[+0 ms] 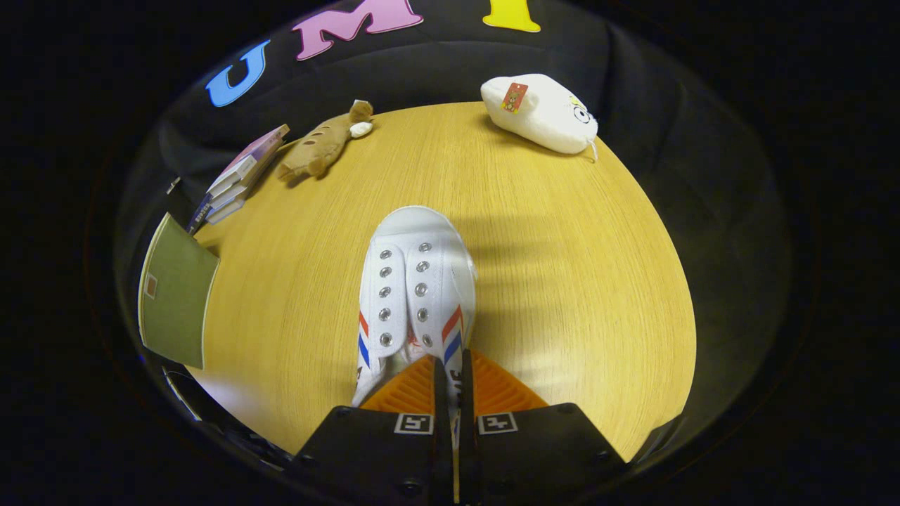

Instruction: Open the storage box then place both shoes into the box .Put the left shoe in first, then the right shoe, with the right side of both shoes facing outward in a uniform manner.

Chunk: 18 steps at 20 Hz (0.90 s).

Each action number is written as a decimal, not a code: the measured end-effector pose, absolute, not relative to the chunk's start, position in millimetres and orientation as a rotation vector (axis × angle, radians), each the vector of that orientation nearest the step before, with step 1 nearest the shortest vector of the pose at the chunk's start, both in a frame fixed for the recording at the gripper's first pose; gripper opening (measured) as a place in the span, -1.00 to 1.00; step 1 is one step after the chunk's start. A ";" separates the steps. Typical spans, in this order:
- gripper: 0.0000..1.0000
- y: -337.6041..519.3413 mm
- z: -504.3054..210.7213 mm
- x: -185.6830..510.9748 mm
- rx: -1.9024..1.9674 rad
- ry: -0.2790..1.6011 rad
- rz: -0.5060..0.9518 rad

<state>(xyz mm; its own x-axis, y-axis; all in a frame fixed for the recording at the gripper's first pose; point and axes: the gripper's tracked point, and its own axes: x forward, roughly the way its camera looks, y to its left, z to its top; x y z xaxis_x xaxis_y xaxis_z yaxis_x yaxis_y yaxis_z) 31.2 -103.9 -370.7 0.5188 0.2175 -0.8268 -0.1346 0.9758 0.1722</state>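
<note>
A white canvas shoe [416, 281] with metal eyelets and red and blue side stripes points away from me over the wooden table [562, 267]. My gripper [453, 383] is shut on the shoe, with both fingers pressing on the right side wall of its opening near the heel. One finger sits inside the opening and the other outside it. The shoe looks lifted, casting a shadow to its right. A green flat panel [176, 295], perhaps part of the storage box, lies at the table's left edge.
A brown plush animal [323, 144] lies at the far left of the table beside a stack of books [242, 176]. A white plush toy with a tag [541, 112] rests at the far edge. The black cloth wall rises behind the table.
</note>
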 end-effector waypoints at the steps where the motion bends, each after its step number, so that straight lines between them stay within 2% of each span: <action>1: -0.84 -102.7 -367.6 29.9 0.133 1.004 0.201; 5: -0.84 -79.3 -347.0 19.7 0.273 0.984 0.140; 10: -0.85 -28.5 -310.7 -4.9 0.228 0.959 0.162; 18: -0.85 87.9 -211.4 -29.5 0.230 0.842 0.255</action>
